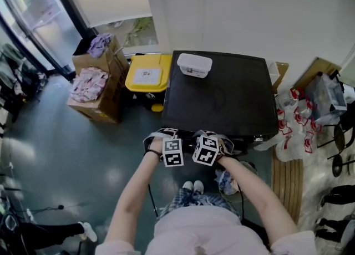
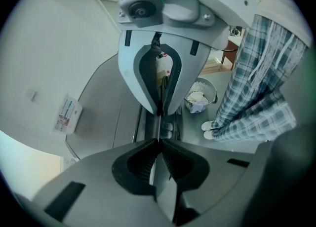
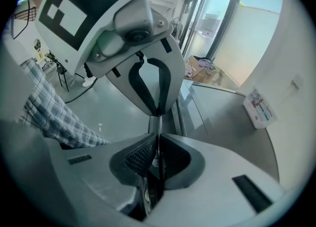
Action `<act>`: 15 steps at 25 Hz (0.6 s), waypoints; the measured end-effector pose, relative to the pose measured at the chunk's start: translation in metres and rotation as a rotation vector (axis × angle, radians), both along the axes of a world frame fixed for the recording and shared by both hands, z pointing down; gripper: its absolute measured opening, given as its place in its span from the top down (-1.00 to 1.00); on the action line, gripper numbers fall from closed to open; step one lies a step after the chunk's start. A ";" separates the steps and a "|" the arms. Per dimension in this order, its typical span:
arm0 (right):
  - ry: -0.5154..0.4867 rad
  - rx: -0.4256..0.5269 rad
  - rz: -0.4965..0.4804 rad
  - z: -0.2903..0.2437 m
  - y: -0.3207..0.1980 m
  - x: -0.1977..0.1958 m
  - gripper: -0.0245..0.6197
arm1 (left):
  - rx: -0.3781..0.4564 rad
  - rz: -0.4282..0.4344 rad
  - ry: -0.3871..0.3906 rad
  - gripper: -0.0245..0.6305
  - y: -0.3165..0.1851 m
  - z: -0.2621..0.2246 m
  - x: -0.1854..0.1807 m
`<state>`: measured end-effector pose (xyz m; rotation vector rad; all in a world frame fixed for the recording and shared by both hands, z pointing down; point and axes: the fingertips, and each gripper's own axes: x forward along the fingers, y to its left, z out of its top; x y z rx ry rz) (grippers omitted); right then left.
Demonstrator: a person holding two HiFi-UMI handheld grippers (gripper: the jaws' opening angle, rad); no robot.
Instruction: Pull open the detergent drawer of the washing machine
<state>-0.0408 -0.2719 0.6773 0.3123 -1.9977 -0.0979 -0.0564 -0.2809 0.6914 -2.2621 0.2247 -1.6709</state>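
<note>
The washing machine (image 1: 222, 96) had its front edge toward the person. The left gripper (image 2: 158, 144) and the right gripper (image 3: 158, 134) met tip to tip there, near the left corner. Both had their jaws pressed together, and I saw nothing held. Only the left gripper view showed what looked like the detergent drawer (image 2: 168, 128), a thin strip running along that edge.

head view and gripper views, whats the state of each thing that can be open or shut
left hand-held gripper, jaws shut
right hand-held gripper, jaws shut
white box, lid on
yellow bin, lid shut
cardboard boxes, open, cloth inside
</note>
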 end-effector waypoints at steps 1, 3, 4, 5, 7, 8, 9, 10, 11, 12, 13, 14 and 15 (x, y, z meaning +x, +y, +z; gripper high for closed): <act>0.000 -0.004 -0.002 0.000 0.002 0.000 0.77 | -0.003 0.001 0.001 0.74 0.002 0.000 0.000; -0.002 -0.009 -0.006 0.000 0.006 0.000 0.77 | -0.007 0.002 0.001 0.74 0.006 0.000 -0.001; -0.004 -0.013 -0.008 0.000 0.008 -0.001 0.77 | -0.009 0.003 0.000 0.74 0.008 0.000 -0.001; -0.006 -0.020 -0.011 -0.001 0.010 -0.001 0.77 | -0.011 0.005 -0.002 0.74 0.010 0.000 -0.002; -0.009 -0.041 -0.024 0.000 0.016 -0.002 0.77 | -0.022 0.012 -0.003 0.74 0.016 0.001 -0.002; -0.010 -0.051 -0.030 0.001 0.020 -0.002 0.77 | -0.029 0.016 -0.002 0.74 0.020 0.001 -0.002; -0.013 -0.059 -0.034 0.002 0.024 -0.002 0.77 | -0.031 0.020 -0.002 0.74 0.024 0.002 -0.002; -0.020 -0.066 -0.035 0.003 0.027 -0.003 0.77 | -0.031 0.022 -0.001 0.74 0.027 0.003 -0.002; -0.029 -0.072 -0.034 0.002 0.030 -0.003 0.77 | -0.031 0.021 0.000 0.74 0.030 0.003 -0.003; -0.036 -0.078 -0.034 0.002 0.034 -0.004 0.77 | -0.033 0.020 0.003 0.74 0.034 0.003 -0.004; -0.039 -0.083 -0.037 0.002 0.037 -0.005 0.77 | -0.037 0.021 0.005 0.74 0.037 0.003 -0.005; -0.036 -0.087 -0.042 0.003 0.041 -0.006 0.77 | -0.041 0.024 0.005 0.74 0.041 0.004 -0.006; -0.032 -0.090 -0.048 0.004 0.045 -0.007 0.77 | -0.044 0.030 0.003 0.74 0.045 0.005 -0.007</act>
